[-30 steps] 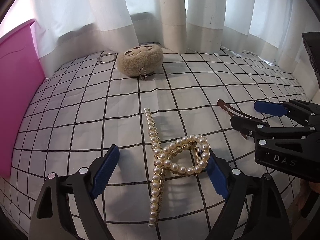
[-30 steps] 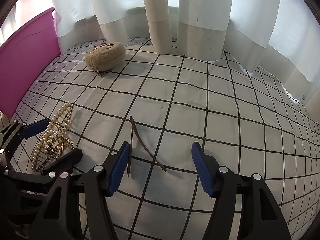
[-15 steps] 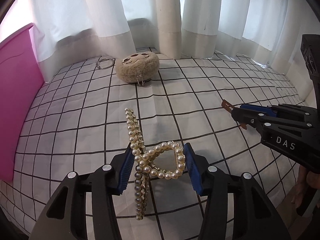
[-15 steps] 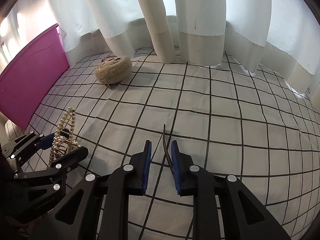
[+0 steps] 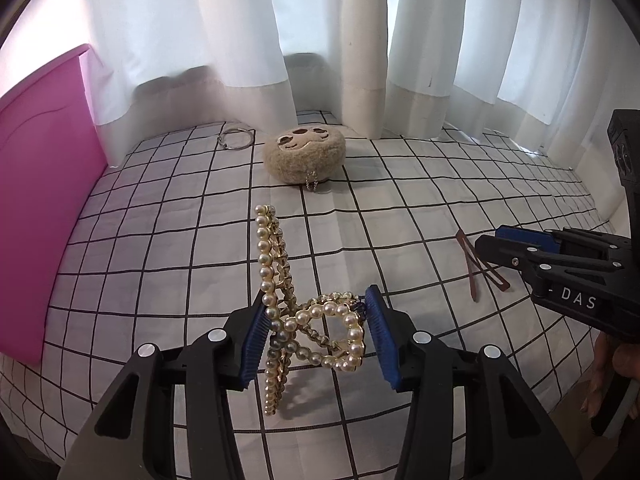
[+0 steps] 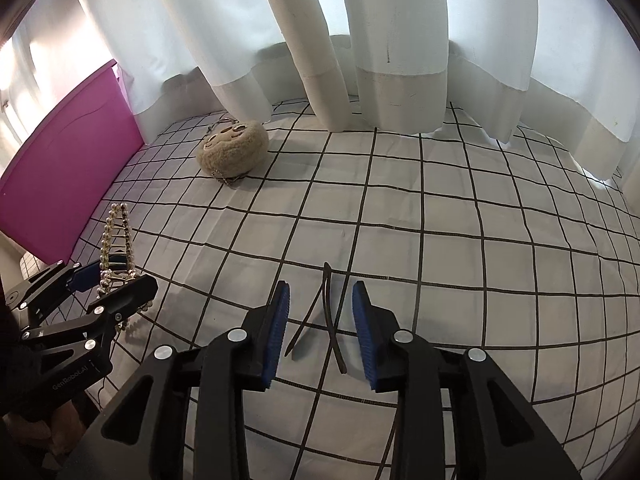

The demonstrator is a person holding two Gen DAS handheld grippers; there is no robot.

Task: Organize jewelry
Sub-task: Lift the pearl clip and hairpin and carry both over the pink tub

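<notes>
My left gripper (image 5: pixel 316 340) is clamped on the pearl hair claw (image 5: pixel 280 308), its blue pads pressing the looped handle from both sides while the long pearl-studded jaws stand tilted above the checked white cloth (image 5: pixel 400 208), the claw's lower tip close to the cloth. To my right, my right gripper (image 6: pixel 318 332) straddles the thin brown hair clip (image 6: pixel 326 312), which lies on the cloth between the pads without touching either; those jaws are opening. Farther back, near the white curtains (image 5: pixel 240 40), a fuzzy beige pouch (image 5: pixel 304 154) with a short chain sits beside a thin metal ring (image 5: pixel 236 140). A pink bin (image 5: pixel 36 200) stands at the left edge.
</notes>
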